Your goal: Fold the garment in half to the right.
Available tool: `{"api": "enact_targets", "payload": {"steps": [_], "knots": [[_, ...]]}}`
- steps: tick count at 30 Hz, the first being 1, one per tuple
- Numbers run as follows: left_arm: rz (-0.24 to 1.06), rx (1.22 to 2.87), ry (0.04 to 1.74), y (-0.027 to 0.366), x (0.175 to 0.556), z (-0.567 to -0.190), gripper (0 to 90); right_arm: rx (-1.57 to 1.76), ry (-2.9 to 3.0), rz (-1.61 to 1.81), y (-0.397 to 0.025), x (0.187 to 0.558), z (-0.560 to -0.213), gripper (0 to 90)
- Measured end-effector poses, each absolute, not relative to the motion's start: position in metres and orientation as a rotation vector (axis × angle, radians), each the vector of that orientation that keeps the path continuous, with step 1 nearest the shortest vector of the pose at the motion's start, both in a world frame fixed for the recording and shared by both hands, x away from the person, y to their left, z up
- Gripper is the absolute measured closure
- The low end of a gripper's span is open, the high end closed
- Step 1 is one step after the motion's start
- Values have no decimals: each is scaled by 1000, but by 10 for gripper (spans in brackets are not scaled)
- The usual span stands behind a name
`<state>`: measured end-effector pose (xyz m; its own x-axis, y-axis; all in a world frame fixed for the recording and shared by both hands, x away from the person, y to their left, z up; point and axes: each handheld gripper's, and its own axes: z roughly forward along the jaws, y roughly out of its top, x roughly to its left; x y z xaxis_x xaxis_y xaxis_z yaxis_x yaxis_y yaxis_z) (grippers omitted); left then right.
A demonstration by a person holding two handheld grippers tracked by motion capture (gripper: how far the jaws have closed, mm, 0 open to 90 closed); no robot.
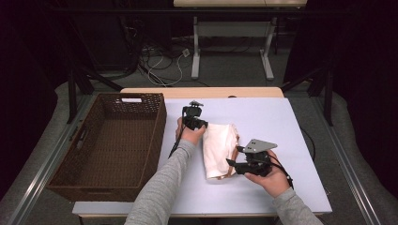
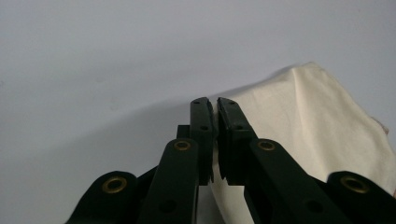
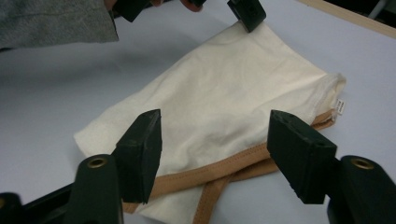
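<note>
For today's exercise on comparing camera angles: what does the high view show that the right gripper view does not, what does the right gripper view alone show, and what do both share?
High view alone: the brown wicker basket left of the cloth, and the floor with cables beyond the table.

Right gripper view alone: the tan straps crossing under the cloth's near edge, and a small label at its hem.

Both: the folded cream cloth on the white table, the left hand-held gripper at its far corner, and the right hand-held gripper with jaws apart.
</note>
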<state>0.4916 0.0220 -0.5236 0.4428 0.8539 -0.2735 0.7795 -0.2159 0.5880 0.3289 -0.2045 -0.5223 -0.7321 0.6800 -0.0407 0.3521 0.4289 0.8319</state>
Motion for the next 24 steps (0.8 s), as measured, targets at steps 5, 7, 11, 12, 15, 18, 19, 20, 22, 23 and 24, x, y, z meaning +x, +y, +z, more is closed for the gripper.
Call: {"api": "enact_targets", "payload": {"steps": [5,7,11,12,15,18,19,20,22,23,24], "knots": [[147,2020,1361,23,490,-522,855,863,2350,1171,-203,328,-521,220],[148,2020,1360,22,489,-521,856,852,2362,1145,-202,327,-522,189],[164,2030,1353,21,488,-520,855,858,2368,1142,-201,327,-521,145],[164,2030,1353,21,487,-520,855,853,2368,1152,-202,327,-521,136],[168,2035,1348,20,486,-519,855,827,2391,1153,-202,327,-519,64],[170,2031,1347,19,485,-519,856,781,2418,1126,-201,327,-518,41],[171,2034,1343,19,484,-518,856,771,2422,1115,-201,327,-518,42],[174,2034,1343,19,484,-518,856,756,2430,1100,-200,327,-518,43],[173,2028,1343,19,484,-517,856,718,2445,1082,-199,327,-517,83],[173,2028,1345,19,484,-517,856,689,2451,1074,-198,327,-517,105],[179,2037,1337,19,484,-517,856,668,2452,1059,-196,326,-516,115]]}}
